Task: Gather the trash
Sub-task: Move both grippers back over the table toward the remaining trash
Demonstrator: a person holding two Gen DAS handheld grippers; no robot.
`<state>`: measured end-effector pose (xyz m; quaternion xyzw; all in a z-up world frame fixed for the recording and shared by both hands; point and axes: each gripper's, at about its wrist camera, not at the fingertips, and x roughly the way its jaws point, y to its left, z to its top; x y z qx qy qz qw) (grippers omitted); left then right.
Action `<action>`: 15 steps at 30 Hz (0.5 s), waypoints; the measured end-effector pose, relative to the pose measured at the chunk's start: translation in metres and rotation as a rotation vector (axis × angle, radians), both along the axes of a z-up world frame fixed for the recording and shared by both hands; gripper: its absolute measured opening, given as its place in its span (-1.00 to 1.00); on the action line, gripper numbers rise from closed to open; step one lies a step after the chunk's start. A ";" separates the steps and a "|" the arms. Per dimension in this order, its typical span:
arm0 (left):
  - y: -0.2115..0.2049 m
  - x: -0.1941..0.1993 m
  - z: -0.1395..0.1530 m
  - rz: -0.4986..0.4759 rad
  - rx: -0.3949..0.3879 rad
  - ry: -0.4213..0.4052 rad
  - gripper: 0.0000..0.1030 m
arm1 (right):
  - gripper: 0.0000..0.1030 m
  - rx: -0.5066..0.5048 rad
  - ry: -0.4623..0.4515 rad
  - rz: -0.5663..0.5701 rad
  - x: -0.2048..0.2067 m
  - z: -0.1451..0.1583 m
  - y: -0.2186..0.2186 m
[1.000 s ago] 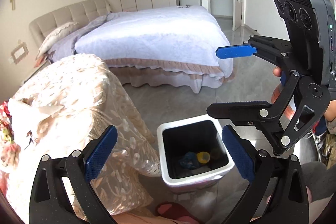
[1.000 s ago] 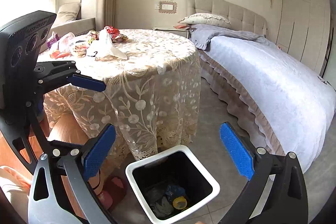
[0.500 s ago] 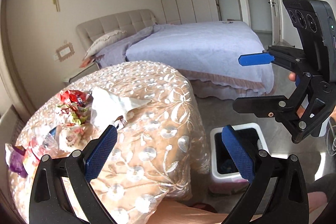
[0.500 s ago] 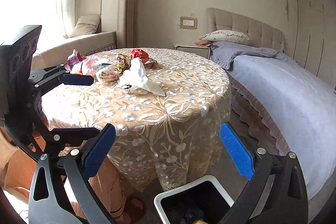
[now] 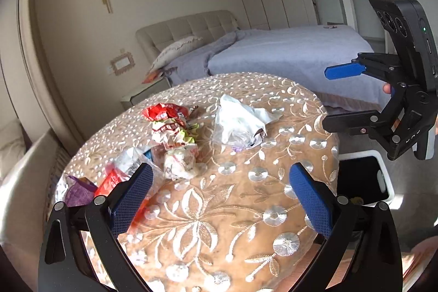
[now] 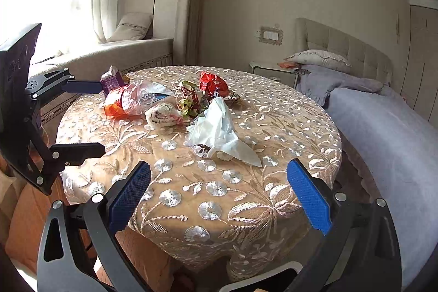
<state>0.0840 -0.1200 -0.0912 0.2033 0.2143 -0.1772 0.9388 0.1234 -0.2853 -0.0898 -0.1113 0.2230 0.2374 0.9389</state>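
Observation:
Trash lies on a round table with a floral lace cloth (image 5: 232, 210) (image 6: 219, 196): a crumpled white tissue (image 5: 241, 122) (image 6: 219, 130), a red wrapper (image 5: 161, 111) (image 6: 213, 85), a crumpled white wrapper (image 5: 180, 163) (image 6: 161, 114), a clear and orange bag (image 6: 123, 100) and a purple packet (image 5: 78, 190) (image 6: 112, 78). My left gripper (image 5: 219, 196) is open and empty above the table's near side. My right gripper (image 6: 216, 199) is open and empty above the table's near edge. It also shows at the right of the left wrist view (image 5: 342, 97).
A white bin with a black inside (image 5: 364, 179) stands on the floor right of the table; its rim shows in the right wrist view (image 6: 262, 281). A bed with a lilac cover (image 5: 287, 54) (image 6: 383, 127) is beyond. A window seat (image 6: 109, 56) is at the left.
Both grippers have lifted from over the bin and swung toward the tabletop. The bin has slid to the edge of both views and the trash pile has come into view. Both stayed open.

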 end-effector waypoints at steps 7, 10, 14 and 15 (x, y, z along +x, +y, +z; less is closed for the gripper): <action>0.040 0.022 0.000 0.071 -0.023 0.019 0.90 | 0.93 -0.018 0.036 0.027 0.031 -0.005 0.026; 0.056 0.033 0.001 0.092 -0.022 0.025 0.90 | 0.93 -0.027 0.053 0.043 0.044 -0.007 0.036; 0.068 0.049 0.002 0.091 -0.008 0.028 0.90 | 0.93 -0.049 0.082 0.051 0.064 -0.013 0.047; 0.071 0.053 0.001 0.088 0.001 0.034 0.90 | 0.93 -0.052 0.096 0.052 0.069 -0.015 0.048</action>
